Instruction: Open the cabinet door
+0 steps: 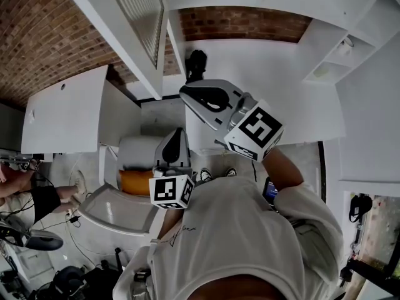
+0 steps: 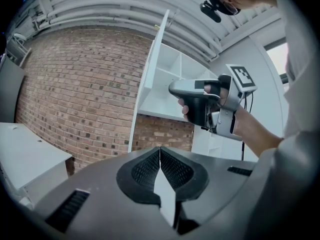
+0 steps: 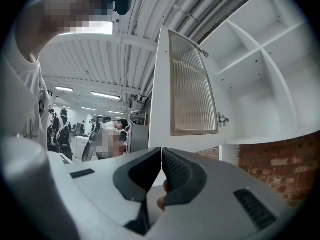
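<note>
The left gripper (image 2: pixel 160 149) has its jaws pressed together with nothing between them. It is held low and level in front of the person's chest, aimed past the brick wall (image 2: pixel 75 84) and away from the cabinet. It has no part in the door work and looks parked out of the swing path.

Just right of it in the head view, the cabinet door (image 3: pixel 192 84) is a white frame round a ribbed glass panel. It stands swung wide, edge-on to the opening and well clear of the shelves, so I judge the task done or all but done.

The right gripper (image 3: pixel 161 150) is raised to the height of the door's lower edge, with its tips just short of the white frame. Its jaws are together and empty, so it grips neither the frame nor a handle. Whether the tips touch the frame is not clear. Shut jaws up near that edge would suit a nudge with the closed tips, not a pull.

Further right, the cabinet (image 3: pixel 265 84) shows bare white compartments, fully exposed.
</note>
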### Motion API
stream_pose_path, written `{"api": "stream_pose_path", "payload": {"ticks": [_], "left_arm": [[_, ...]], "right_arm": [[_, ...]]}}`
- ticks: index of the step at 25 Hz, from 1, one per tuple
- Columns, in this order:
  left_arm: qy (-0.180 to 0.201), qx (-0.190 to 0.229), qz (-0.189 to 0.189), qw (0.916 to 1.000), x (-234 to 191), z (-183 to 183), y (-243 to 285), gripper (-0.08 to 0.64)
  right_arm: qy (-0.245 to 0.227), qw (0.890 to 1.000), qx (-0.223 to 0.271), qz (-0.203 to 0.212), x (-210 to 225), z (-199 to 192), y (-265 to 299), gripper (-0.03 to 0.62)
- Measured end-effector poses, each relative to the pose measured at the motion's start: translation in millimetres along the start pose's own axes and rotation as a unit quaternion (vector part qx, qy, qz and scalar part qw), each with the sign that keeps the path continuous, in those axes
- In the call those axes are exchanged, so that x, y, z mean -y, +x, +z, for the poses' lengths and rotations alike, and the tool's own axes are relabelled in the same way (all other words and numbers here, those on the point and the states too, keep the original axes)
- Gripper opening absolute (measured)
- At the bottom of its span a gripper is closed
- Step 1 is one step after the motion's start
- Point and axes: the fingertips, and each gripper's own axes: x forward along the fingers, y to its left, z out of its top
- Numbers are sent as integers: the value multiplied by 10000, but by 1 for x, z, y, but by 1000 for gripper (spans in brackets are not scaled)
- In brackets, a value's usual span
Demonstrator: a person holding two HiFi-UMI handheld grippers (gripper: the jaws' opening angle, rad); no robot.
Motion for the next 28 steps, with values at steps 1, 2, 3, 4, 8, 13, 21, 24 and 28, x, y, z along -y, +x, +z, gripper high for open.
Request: {"api": "stream_pose_path", "payload": {"ticks": [1,2,3,4,8,13,21,24,28], "left_arm": [[-6,-10,-7,10000,0,-1,1,15],[-16,-24,-14,10000,0,-2,2,17],[-26,-37,-24,10000,0,-3,2,17],[-33,-47,-36,10000,1,-4,3,17],[-53,-44,-108,9999,4,-4,5,17],[-77,-60,-211,9997,11,-5,10,15],[-36,-53,-393,9992,24,-3,14,15],[-53,-61,-429,9990,27,-3,14,17],[-111,-52,-511,9986,32,-3,16,17]], "right_arm": [[-2,10000,1,-3,1,0,0,29],[-15,10000,-6,-7,1,-1,-1,29],[-23,10000,-19,-18,2,-1,-2,29],[-10,10000,-34,-45,3,-2,-3,29],[19,9998,-125,-167,8,-6,-8,28],[41,9995,-182,-267,12,-10,-16,26],[81,9986,-228,-461,18,-12,-35,26],[160,9980,-268,-558,21,-16,-42,26],[210,9970,-319,-666,23,-20,-51,26]]}}
